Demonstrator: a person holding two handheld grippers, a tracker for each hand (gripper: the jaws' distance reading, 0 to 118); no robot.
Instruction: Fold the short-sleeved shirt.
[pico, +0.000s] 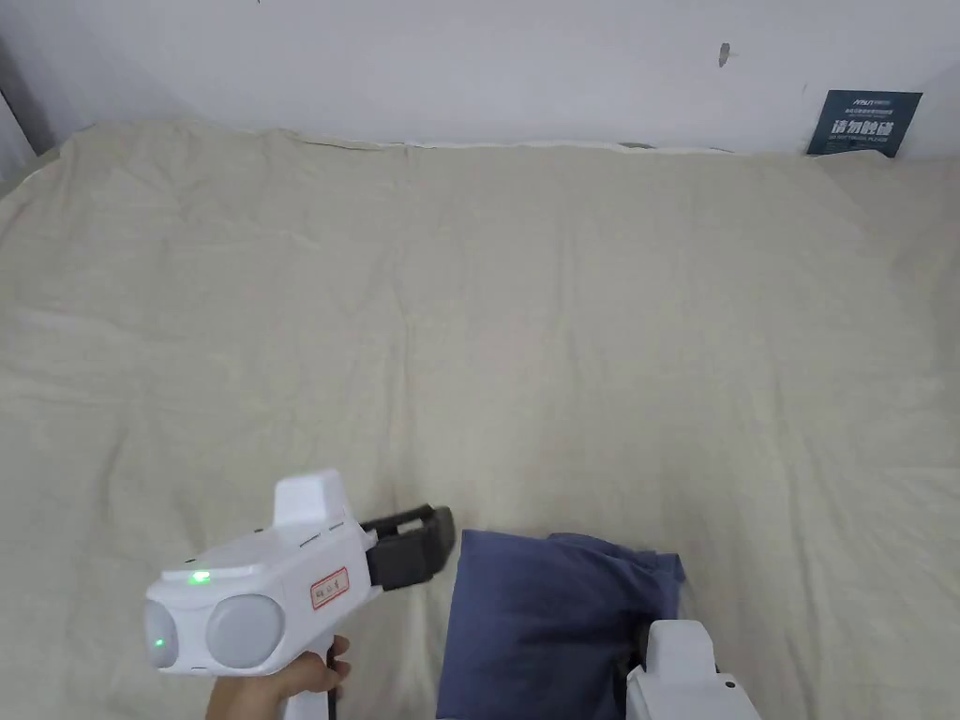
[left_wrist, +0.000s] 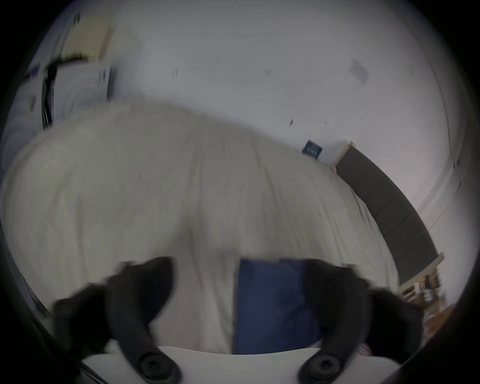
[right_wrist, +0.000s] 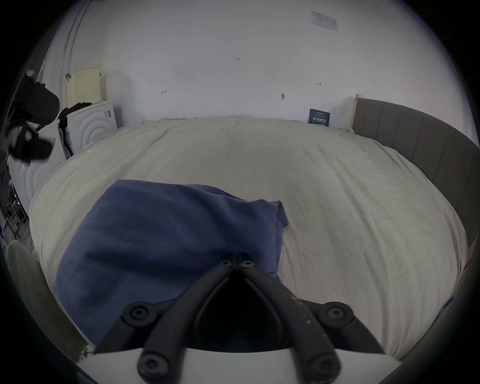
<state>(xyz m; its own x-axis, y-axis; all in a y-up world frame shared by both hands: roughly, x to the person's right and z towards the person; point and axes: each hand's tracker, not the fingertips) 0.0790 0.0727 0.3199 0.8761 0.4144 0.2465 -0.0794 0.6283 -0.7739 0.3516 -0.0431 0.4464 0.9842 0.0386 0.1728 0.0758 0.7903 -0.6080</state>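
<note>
A dark blue short-sleeved shirt (pico: 544, 619) lies folded into a rough rectangle at the near edge of the beige bed sheet (pico: 469, 328). My left gripper (pico: 422, 548), held in a hand at the lower left, hovers just left of the shirt. Its black jaws stand wide apart in the left gripper view, which is blurred, with the left gripper (left_wrist: 237, 265) holding nothing and the shirt (left_wrist: 272, 306) beyond its right jaw. In the right gripper view my right gripper (right_wrist: 237, 259) is shut, its tips pinching the near right part of the shirt (right_wrist: 161, 233). Its white housing (pico: 684, 670) covers the jaws in the head view.
The wide wrinkled sheet stretches back to a white wall with a dark blue sign (pico: 862, 122) at its right end. A grey padded headboard (right_wrist: 415, 145) runs along the bed's right side. White appliances (right_wrist: 91, 124) stand past the left edge.
</note>
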